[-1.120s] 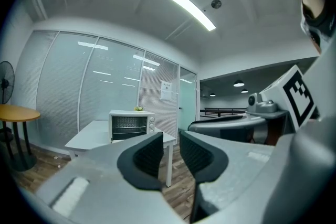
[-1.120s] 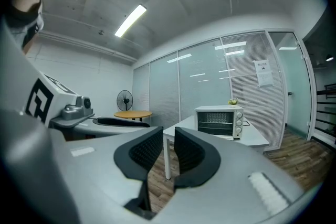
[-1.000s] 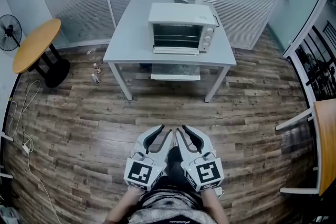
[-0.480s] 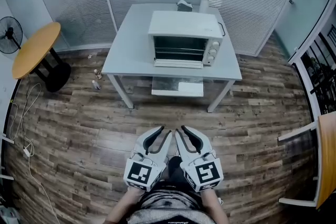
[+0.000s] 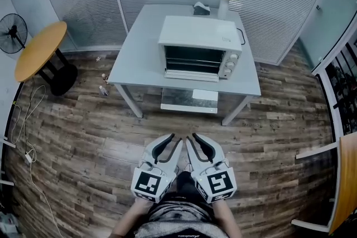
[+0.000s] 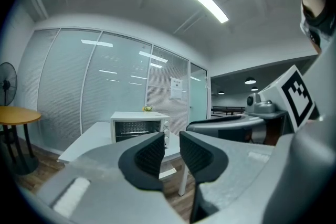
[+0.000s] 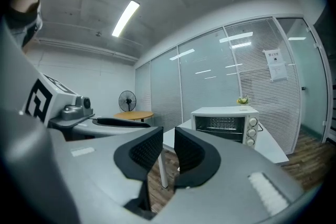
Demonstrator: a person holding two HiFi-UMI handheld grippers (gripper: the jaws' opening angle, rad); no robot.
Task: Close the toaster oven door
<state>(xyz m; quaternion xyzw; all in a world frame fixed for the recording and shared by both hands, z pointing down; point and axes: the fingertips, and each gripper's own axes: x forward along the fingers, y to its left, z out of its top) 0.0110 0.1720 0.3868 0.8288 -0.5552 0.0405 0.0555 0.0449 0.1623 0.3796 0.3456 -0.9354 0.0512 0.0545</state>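
At the far left a fan (image 5: 12, 33) stands by a round yellow table (image 5: 39, 48). Further right is the white table (image 5: 139, 47), well ahead of both grippers across the wood floor. The left gripper (image 5: 170, 143) is held low near the person's body, its jaws a little apart with nothing between them. The toaster oven (image 5: 199, 47) sits at the white table's front edge, its door (image 5: 188, 100) dropped open (it juts out past that edge). The right gripper (image 5: 195, 143), just beside the left, is likewise slightly parted and empty. A small vase of flowers (image 5: 224, 3) stands behind the oven.
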